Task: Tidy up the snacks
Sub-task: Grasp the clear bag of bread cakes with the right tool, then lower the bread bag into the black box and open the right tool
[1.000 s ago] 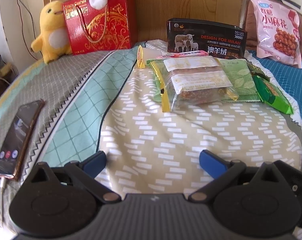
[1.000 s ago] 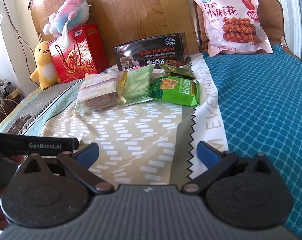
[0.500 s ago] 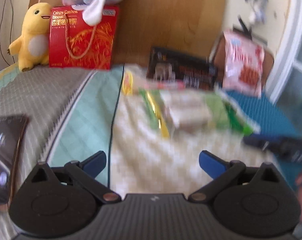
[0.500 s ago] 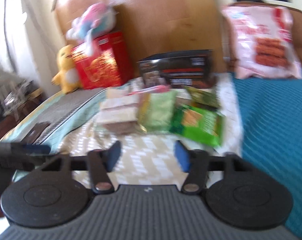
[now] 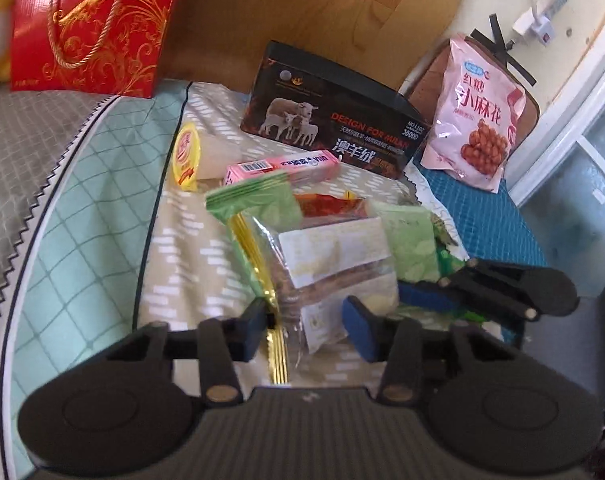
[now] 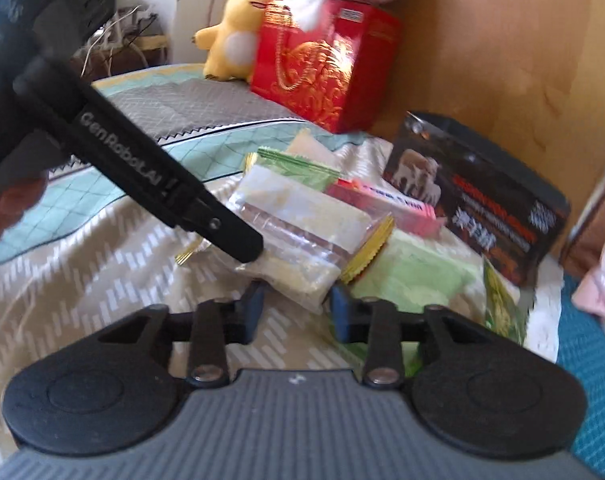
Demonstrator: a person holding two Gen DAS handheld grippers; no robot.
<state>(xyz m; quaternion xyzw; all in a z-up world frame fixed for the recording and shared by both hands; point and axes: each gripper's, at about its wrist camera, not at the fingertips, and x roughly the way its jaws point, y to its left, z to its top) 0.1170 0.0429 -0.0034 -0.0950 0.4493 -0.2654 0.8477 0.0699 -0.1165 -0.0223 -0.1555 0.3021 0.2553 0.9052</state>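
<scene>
While both grippers crowd the same clear cake packet (image 5: 334,264), you have it bracketed from two sides on the patterned bedspread (image 5: 190,248), near the middle of the bed, lying on top of the green wafer packets (image 5: 258,204) in front of the black sheep-print box (image 5: 334,128). Your left gripper (image 5: 306,320) has just been closing and its fingers stand narrow, either side of the packet's near end; whether the pads press the film yet I cannot tell. Your right gripper (image 6: 294,308) has also just been closing, narrow, at the packet's corner, again with contact unclear. Expect a light, slick, crinkly wrapper around soft, crushable cake, so the middle will give and the film will slide. Take hold on the flat sealed end seam beside the gold strip (image 5: 276,344), not across the cake.
</scene>
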